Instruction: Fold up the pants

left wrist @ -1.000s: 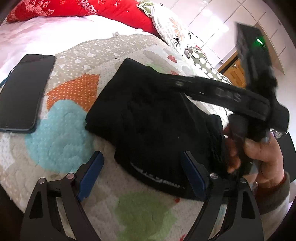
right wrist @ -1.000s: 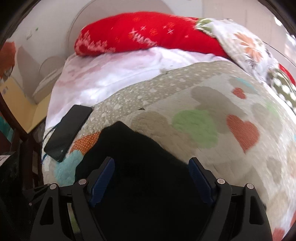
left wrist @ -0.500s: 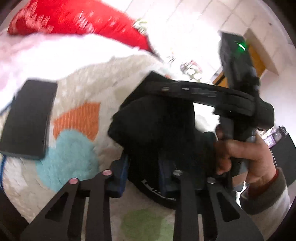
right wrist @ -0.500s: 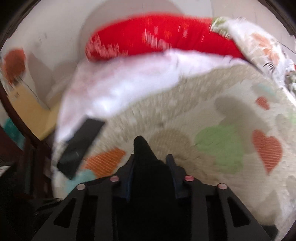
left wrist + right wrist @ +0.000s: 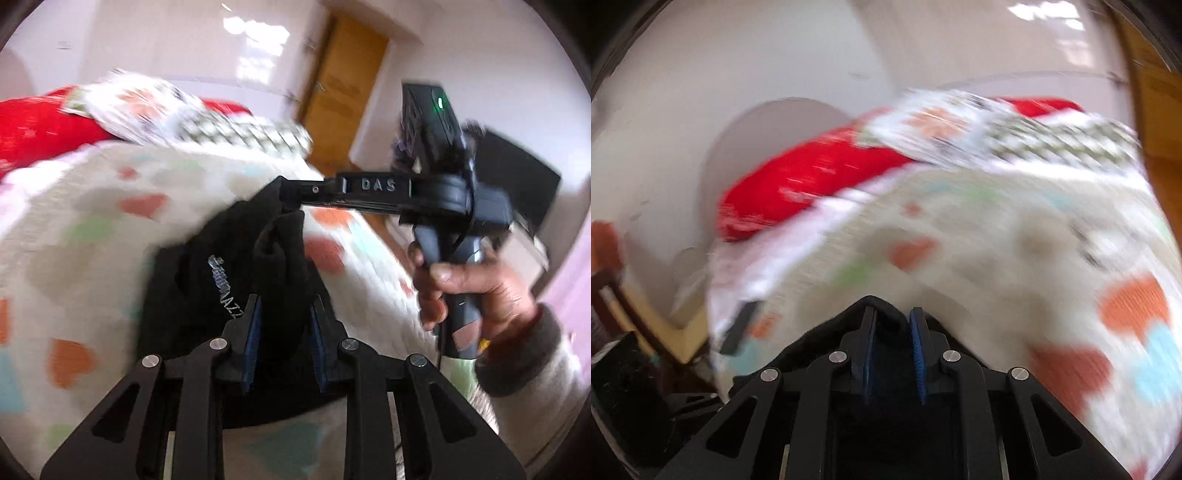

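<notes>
The black pants (image 5: 207,280), folded into a bundle with white lettering, hang lifted off the patterned quilt (image 5: 74,229). My left gripper (image 5: 284,314) is shut on a bunched black edge of them. My right gripper (image 5: 893,325) is shut on another black edge of the pants (image 5: 820,339). In the left wrist view the right gripper's fingers (image 5: 314,192) reach in from the right and pinch the top of the pants, with a hand (image 5: 476,284) on its handle. Both views are motion-blurred.
A red pillow (image 5: 812,181) and a floral pillow (image 5: 960,125) lie at the head of the bed. A dark phone (image 5: 738,325) lies near the quilt's left edge. A wooden door (image 5: 340,99) stands behind the bed.
Both grippers have shut on the pants and lifted them off the quilt. Both cameras have swung up and toward the right of the bed.
</notes>
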Demonstrator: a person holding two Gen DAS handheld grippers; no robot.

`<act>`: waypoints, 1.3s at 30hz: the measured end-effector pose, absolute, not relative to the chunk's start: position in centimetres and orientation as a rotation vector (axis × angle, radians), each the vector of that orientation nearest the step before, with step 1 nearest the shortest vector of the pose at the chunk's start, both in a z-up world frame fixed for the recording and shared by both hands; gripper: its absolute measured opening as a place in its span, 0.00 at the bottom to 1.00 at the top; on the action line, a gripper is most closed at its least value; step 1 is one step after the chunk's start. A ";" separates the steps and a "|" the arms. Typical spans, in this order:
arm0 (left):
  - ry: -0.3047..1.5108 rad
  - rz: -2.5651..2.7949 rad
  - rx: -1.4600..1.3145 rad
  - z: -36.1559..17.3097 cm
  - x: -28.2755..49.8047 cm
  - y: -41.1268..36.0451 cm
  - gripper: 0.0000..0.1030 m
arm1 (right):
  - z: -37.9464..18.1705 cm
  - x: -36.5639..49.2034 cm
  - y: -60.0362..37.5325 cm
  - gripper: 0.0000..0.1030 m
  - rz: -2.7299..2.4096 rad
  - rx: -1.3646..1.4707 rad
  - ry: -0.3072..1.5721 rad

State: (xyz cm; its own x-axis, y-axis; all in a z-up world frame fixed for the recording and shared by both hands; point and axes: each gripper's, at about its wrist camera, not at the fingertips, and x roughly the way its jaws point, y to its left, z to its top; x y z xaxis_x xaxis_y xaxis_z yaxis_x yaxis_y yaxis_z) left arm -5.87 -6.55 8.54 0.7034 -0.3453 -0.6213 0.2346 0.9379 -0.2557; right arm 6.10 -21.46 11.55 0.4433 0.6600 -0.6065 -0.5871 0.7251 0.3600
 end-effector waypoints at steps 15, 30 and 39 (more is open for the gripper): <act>0.695 -0.304 -0.070 10.7 -7.7 -4.1 0.76 | 4.9 2.4 -27.4 0.76 0.695 0.439 0.946; 0.848 -0.165 -0.126 4.9 -5.0 -1.7 0.78 | 3.3 -0.2 -27.0 0.34 0.658 0.282 1.017; 0.792 -0.145 -0.119 6.7 -5.1 -1.3 0.78 | 8.5 0.6 -28.5 0.47 0.603 0.302 0.884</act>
State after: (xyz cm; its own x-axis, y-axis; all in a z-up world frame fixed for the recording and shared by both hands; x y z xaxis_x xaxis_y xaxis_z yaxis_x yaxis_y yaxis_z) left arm -5.11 -1.31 6.73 0.6935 -0.1740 -0.6991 0.0852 0.9834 -0.1602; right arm 0.58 -28.49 8.53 0.4842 0.6062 -0.6310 -0.3656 0.7953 0.4835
